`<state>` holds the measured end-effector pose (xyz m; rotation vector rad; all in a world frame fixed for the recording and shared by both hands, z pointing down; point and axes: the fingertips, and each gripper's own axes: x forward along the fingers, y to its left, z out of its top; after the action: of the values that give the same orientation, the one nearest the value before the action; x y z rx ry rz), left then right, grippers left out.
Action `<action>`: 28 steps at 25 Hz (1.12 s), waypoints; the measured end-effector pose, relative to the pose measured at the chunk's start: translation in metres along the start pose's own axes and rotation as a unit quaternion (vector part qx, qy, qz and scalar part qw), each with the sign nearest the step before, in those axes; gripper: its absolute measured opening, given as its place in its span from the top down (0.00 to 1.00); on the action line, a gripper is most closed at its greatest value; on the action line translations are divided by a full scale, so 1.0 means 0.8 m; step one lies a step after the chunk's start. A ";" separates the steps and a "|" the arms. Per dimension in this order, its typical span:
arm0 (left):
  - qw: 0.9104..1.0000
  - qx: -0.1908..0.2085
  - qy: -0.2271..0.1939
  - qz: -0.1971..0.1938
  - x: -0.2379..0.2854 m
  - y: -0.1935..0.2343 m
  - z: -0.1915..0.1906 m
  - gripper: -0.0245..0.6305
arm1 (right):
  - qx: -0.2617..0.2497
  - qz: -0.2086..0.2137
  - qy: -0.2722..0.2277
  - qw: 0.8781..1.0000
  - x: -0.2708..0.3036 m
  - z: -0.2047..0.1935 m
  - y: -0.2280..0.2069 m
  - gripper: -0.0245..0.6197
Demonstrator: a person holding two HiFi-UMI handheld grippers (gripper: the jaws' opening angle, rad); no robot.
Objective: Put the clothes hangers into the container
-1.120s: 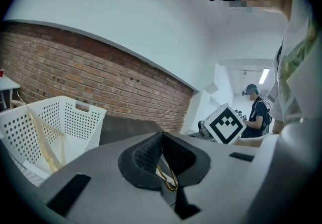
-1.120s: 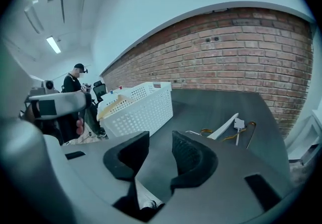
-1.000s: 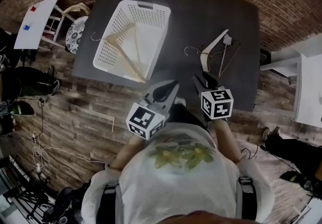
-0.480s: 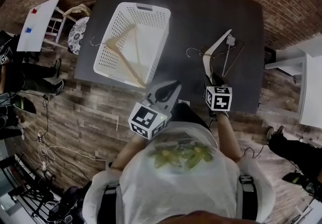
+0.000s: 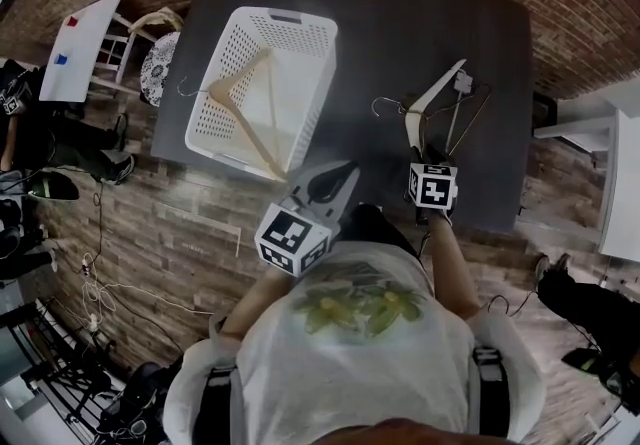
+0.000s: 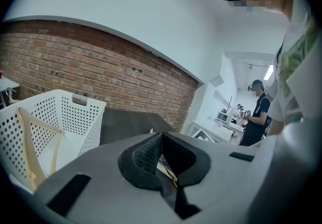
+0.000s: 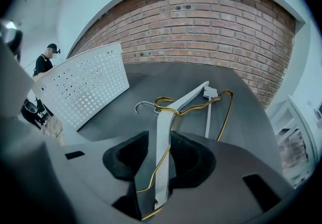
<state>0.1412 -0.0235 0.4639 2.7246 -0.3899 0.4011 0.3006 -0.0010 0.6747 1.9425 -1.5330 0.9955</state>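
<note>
A white slotted basket [image 5: 300, 38] stands on the left part of the dark table [image 5: 400, 13], with a wooden hanger [image 5: 245, 103] lying in it. On the table's right part lie a white plastic hanger [image 5: 437, 90] and a gold wire hanger [image 5: 470, 113], overlapping. My right gripper [image 5: 417, 151] is at their near end. In the right gripper view the white hanger [image 7: 183, 99] and the gold hanger [image 7: 224, 112] run between the jaws of the right gripper [image 7: 158, 137], which stand apart. My left gripper [image 5: 335, 178] hovers shut and empty near the basket's front corner.
A small white table [image 5: 80, 43] and a chair with a patterned seat [image 5: 155, 63] stand left of the table. White furniture [image 5: 620, 153] is at the right. Cables [image 5: 85, 303] lie on the wooden floor. A person [image 6: 256, 112] stands far off.
My right gripper has moved forward over the table edge until the near ends of the two hangers lie between its jaws. The left gripper has stayed in place.
</note>
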 end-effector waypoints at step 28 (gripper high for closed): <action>1.000 0.001 0.002 0.008 0.008 0.008 0.009 0.92 | 0.052 -0.001 0.072 0.996 0.052 -0.027 -0.028 0.86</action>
<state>0.1466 -0.0336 0.4613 2.7242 -0.4119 0.4114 0.3214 -0.0053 0.7220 1.8956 -1.4248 1.2097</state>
